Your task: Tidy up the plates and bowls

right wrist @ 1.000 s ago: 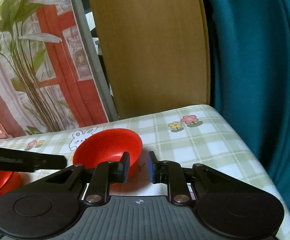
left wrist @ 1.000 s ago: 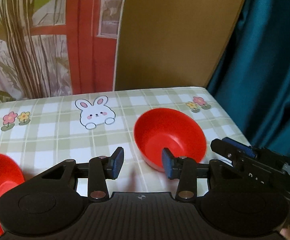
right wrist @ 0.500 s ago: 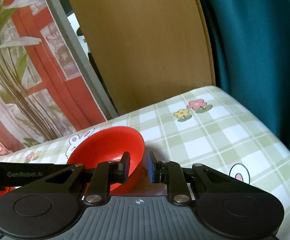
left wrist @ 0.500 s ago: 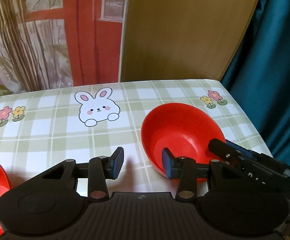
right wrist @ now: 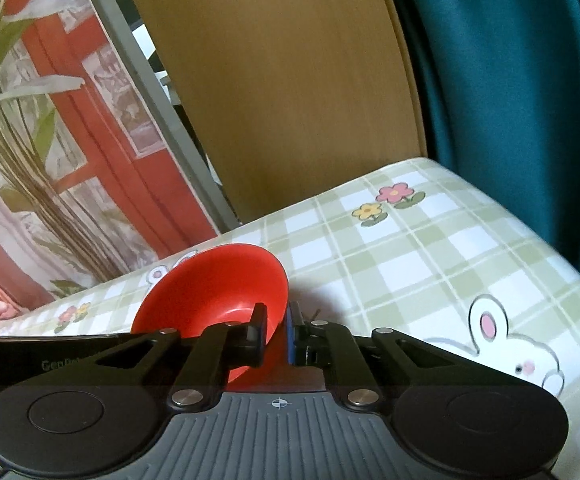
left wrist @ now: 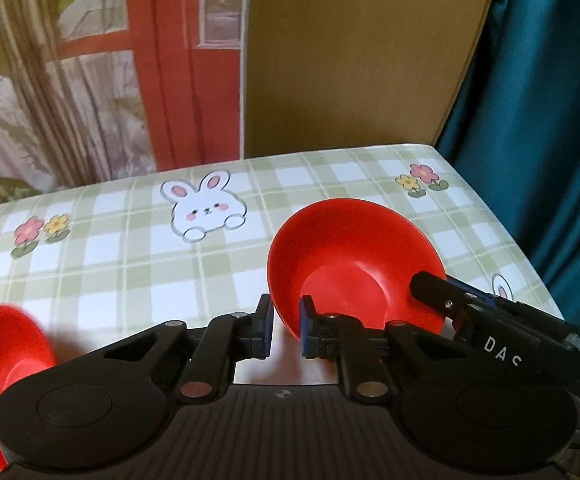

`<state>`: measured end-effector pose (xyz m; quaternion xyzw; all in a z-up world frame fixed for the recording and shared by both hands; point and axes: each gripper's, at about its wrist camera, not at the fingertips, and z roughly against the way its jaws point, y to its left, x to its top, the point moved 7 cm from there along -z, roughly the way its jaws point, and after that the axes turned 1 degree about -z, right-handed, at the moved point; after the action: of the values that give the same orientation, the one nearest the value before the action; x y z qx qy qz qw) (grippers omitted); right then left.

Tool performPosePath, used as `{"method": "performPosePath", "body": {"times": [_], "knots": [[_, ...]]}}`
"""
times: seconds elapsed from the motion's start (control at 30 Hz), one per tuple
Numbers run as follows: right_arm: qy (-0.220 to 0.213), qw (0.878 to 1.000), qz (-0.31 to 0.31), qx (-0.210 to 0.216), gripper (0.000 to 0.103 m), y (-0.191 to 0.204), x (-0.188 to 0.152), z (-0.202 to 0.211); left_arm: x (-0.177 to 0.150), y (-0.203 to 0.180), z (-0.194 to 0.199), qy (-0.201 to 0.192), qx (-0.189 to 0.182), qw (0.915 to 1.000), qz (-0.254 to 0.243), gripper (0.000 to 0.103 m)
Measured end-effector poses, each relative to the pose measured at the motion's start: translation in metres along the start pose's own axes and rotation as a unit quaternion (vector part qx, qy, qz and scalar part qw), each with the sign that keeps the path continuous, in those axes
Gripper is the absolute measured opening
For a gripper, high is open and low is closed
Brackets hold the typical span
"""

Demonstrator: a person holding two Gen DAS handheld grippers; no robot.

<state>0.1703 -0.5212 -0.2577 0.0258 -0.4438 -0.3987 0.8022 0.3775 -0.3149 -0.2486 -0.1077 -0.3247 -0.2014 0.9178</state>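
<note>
A red bowl is tilted above the checked tablecloth. My left gripper has its jaws closed around the bowl's near-left rim. My right gripper is shut on the bowl's right rim; it shows in the left wrist view at the bowl's right side. A second red bowl lies at the lower left of the left wrist view, partly hidden by my gripper body.
The table's right edge drops off beside a teal curtain. A wooden panel and a printed curtain stand behind the table. Rabbit and flower prints mark the cloth.
Both grippers have closed on the red bowl's rim, left jaws narrowing markedly. The bowl has tipped up and lifted off the cloth. The second bowl slid back into the left view.
</note>
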Motion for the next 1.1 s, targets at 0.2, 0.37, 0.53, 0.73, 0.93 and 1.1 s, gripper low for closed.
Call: {"method": "performPosePath", "body": {"times": [0.2, 0.37, 0.53, 0.73, 0.93, 1.1], "knots": [[-0.001, 1.000, -0.012, 0.010, 0.008, 0.021, -0.014, 0.027, -0.018, 0.009, 0.044, -0.009, 0.028, 0.9995, -0.006, 0.015], [-0.009, 0.999, -0.023, 0.023, 0.007, 0.043, -0.023, 0.053, -0.028, 0.023, 0.080, -0.022, 0.033, 0.9992, 0.003, 0.015], [-0.018, 0.999, -0.025, 0.039, 0.007, 0.069, -0.029, 0.078, -0.038, 0.042, 0.113, -0.039, 0.040, 0.9983, 0.013, 0.014], [-0.024, 0.999, -0.001, 0.043, 0.007, 0.107, -0.045, 0.099, -0.050, 0.062, 0.143, -0.054, 0.061, 0.9966, 0.012, 0.014], [-0.016, 0.998, 0.003, 0.059, 0.007, 0.138, -0.058, 0.108, -0.058, 0.089, 0.161, -0.056, 0.064, 0.9958, 0.035, 0.014], [-0.011, 0.997, 0.024, 0.067, 0.007, 0.162, -0.062, 0.110, -0.062, 0.107, 0.163, -0.057, 0.068, 0.9948, 0.050, 0.014]]}}
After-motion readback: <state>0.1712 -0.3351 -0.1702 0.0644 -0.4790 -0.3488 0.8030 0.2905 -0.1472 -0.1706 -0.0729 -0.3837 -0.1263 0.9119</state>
